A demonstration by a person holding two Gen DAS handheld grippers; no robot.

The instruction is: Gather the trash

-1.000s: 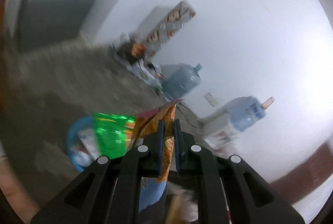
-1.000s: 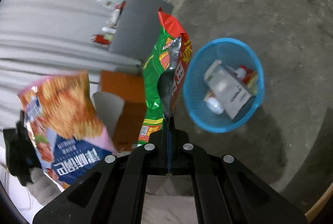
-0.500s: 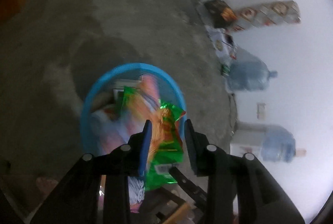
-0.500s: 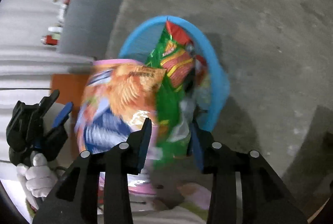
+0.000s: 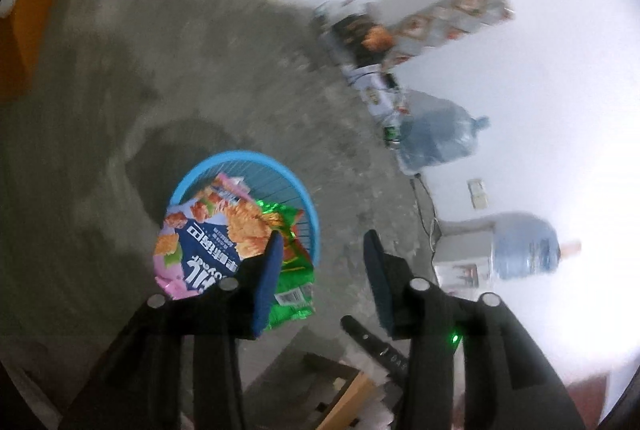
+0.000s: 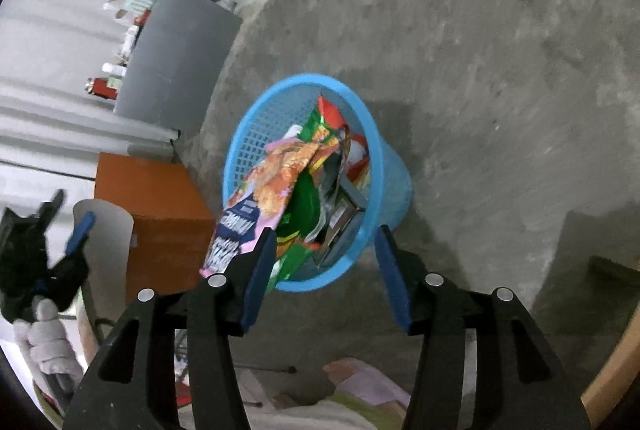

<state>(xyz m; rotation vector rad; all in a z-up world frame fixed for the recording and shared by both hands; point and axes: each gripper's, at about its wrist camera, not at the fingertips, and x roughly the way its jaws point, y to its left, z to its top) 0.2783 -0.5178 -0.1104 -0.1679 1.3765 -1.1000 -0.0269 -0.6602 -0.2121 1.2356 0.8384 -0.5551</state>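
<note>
A blue mesh basket (image 5: 306, 208) stands on the concrete floor. A pink-and-blue snack bag (image 5: 208, 230) and a green snack bag (image 5: 294, 286) lean in it, sticking out over the near rim. My left gripper (image 5: 323, 242) hovers just above and to the right; its jaws are opening with nothing between the pads. In the right wrist view the same basket (image 6: 248, 134) holds the pink-and-blue bag (image 6: 276, 178), the green bag (image 6: 310, 198) and a box (image 6: 348, 214). My right gripper (image 6: 326, 232) hangs over the near rim, jaws opening, pads clear of both bags.
Two large water bottles (image 5: 436, 138) (image 5: 524, 246) and piled packages (image 5: 360, 38) line the white wall. An orange cabinet (image 6: 156, 214) and a grey table (image 6: 176, 62) stand left of the basket. A gloved hand (image 6: 44, 334) holds the left gripper (image 6: 60, 230).
Both grippers were shut on a snack bag each a second ago. They came down over the basket and opened; both bags now rest in the basket.
</note>
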